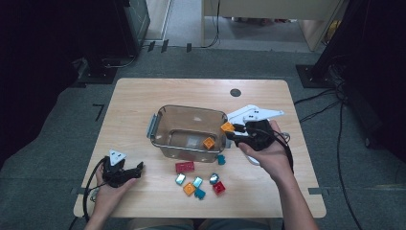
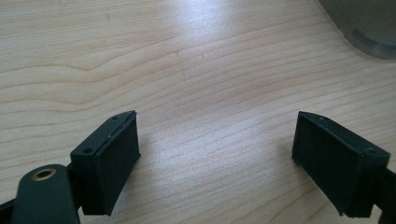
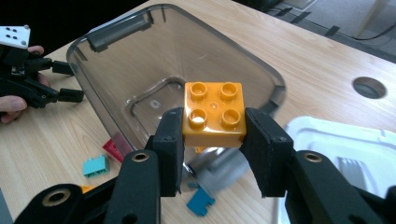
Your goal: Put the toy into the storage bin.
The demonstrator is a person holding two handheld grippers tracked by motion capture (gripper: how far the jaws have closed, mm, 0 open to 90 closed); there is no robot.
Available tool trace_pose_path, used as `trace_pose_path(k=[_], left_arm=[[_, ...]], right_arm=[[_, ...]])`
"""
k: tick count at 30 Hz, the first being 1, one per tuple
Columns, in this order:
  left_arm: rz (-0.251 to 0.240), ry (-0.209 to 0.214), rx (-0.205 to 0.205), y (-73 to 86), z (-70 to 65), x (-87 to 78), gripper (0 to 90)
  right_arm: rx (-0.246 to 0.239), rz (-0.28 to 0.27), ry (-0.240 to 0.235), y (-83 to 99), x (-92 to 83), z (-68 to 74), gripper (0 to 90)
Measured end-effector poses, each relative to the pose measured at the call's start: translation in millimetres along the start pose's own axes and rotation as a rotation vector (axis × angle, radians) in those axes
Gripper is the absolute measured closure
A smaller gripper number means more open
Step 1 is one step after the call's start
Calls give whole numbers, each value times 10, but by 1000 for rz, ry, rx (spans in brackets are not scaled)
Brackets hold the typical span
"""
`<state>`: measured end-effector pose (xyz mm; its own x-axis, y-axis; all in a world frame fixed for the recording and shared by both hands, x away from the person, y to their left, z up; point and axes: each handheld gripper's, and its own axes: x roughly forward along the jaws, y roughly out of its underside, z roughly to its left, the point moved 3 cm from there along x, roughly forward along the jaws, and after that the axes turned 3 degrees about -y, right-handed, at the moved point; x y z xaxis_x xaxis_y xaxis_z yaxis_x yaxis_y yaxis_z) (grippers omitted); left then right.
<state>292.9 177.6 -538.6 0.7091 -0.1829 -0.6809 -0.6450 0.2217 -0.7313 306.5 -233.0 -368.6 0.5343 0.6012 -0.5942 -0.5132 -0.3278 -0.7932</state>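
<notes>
The glossy orange plastic brick (image 3: pixel 214 113) is catching light beside the smooth, clear plastic bin (image 3: pixel 261 74), all sitting over the matt pale wood-grain table (image 2: pixel 187 70).

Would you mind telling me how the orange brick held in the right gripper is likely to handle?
The orange brick looks like rigid plastic, so it probably won't flex between the jaws. Its glossy faces may be slippery. Being small and probably hollow, it is likely light, and its square shape shouldn't roll.
</notes>
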Motion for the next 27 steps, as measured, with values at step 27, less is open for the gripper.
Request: trace_pose_path(k=[27], left_arm=[[-1, -1, 2, 0, 1, 0, 146]], right_arm=[[-42, 182, -14, 8, 940, 60, 604]])
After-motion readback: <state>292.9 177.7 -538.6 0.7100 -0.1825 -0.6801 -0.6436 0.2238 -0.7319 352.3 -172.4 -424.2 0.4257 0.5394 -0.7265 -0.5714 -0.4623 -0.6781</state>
